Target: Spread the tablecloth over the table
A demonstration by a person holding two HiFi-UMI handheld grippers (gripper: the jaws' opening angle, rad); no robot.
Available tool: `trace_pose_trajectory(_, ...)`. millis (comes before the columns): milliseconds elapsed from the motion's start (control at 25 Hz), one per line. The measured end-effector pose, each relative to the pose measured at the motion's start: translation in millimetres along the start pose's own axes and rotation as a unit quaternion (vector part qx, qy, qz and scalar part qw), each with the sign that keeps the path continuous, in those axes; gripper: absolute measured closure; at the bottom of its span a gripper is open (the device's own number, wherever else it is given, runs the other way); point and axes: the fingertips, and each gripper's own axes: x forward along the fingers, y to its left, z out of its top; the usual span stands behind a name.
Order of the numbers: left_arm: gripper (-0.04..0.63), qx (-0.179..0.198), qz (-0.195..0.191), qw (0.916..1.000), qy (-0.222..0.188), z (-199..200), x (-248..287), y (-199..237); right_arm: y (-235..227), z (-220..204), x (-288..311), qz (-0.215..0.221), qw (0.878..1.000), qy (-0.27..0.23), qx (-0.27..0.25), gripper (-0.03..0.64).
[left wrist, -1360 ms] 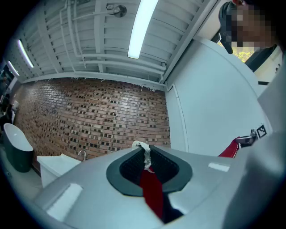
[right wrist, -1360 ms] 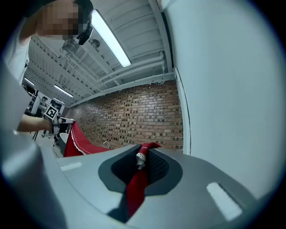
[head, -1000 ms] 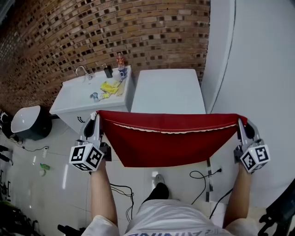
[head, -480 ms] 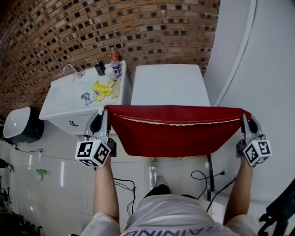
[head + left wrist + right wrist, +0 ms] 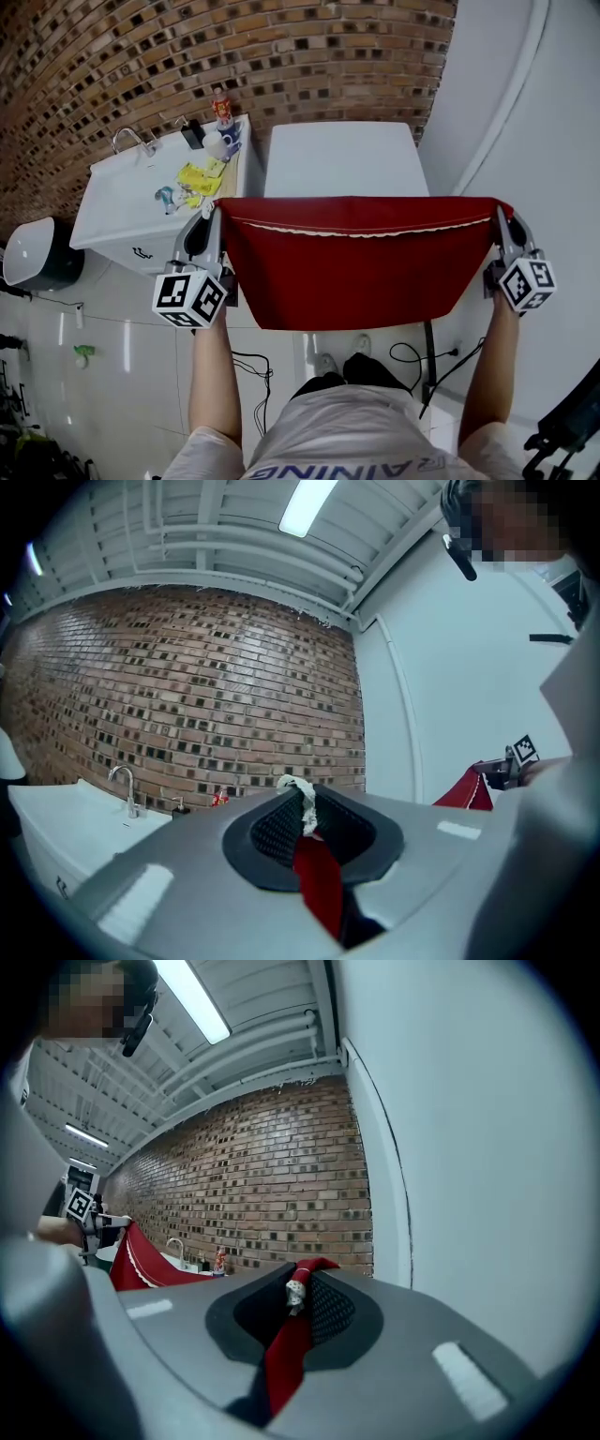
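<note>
A red tablecloth point(image 5: 356, 262) with white trim hangs stretched between my two grippers, in front of the white table point(image 5: 340, 159). Its top edge lies level over the table's near end. My left gripper point(image 5: 212, 212) is shut on the cloth's left corner point(image 5: 309, 841), which is pinched between the jaws in the left gripper view. My right gripper point(image 5: 500, 210) is shut on the right corner point(image 5: 295, 1312), with the white trim bunched at the jaw tips. Both grippers point level toward the brick wall.
A white sink counter point(image 5: 122, 211) with a faucet point(image 5: 129, 141), bottles point(image 5: 221, 109) and small yellow items stands left of the table. A brick wall point(image 5: 234, 56) is behind, a white wall point(image 5: 525, 112) at right. Cables point(image 5: 412, 361) lie on the tiled floor.
Both grippers have carried the stretched cloth forward toward the table. Its top edge now overlaps the table's near end, and the person has stepped closer.
</note>
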Motion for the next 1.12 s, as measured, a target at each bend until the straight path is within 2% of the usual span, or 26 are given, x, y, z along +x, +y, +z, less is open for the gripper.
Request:
trace_pose_trajectory(360,0.557,0.011,0.033,0.9993,0.012,-7,73,18,-37,-14,86,0.034,0.999,0.020,0.023,0.592)
trace_pose_trajectory(520,0.557,0.020,0.036,0.9989,0.023,-17,105,20,-48,-29,122,0.049,0.998,0.030,0.028,0.592)
trace_pose_trajectory(680,0.557,0.024,0.035,0.9987,0.028,-22,134,25,-60,-39,146,0.050,0.997,0.042,0.034,0.592)
trace_pose_trajectory(1120,0.557,0.032,0.049,0.9965,0.059,-62,201,57,-78,-72,223,0.039,0.996,0.081,0.013,0.592)
